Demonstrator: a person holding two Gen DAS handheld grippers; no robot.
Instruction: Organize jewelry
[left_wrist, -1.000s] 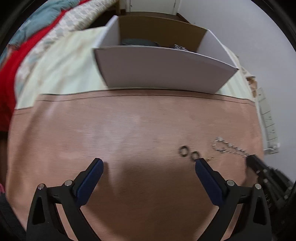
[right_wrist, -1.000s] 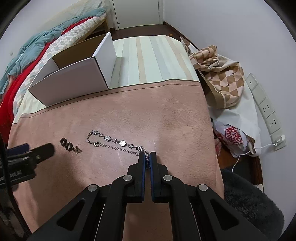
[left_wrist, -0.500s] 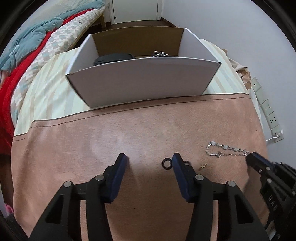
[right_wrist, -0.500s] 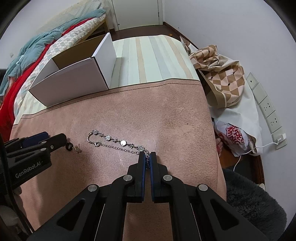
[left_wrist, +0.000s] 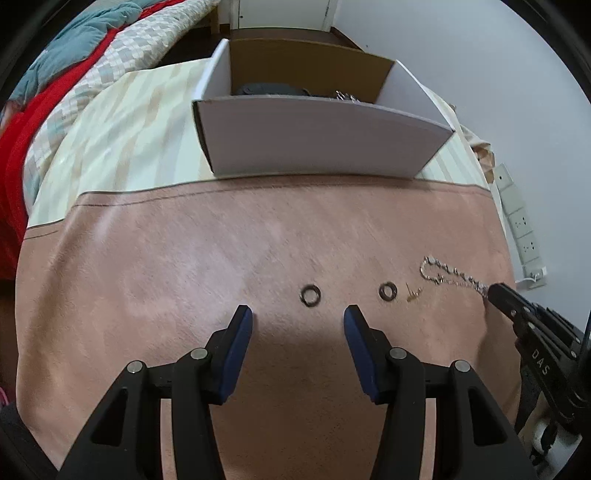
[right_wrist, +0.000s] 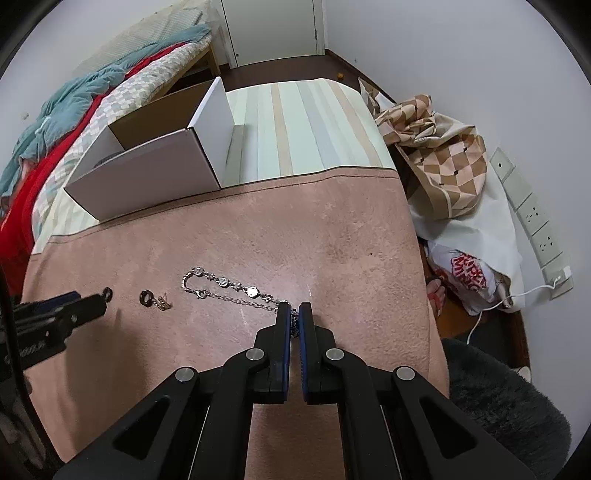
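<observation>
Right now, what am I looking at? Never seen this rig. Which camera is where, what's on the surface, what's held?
There is no robot. A person holds a two-finger clamp in each hand, and each clamp carries a fisheye camera looking along its fingers.

In the left wrist view, the left gripper is open, above the pink cloth, with a dark ring just ahead. A second ring and a small gold piece lie to its right.

In the right wrist view, the right gripper is shut on the end of a silver bracelet, whose remaining length lies on the cloth.

Behind stands an open white box with some items inside.
</observation>
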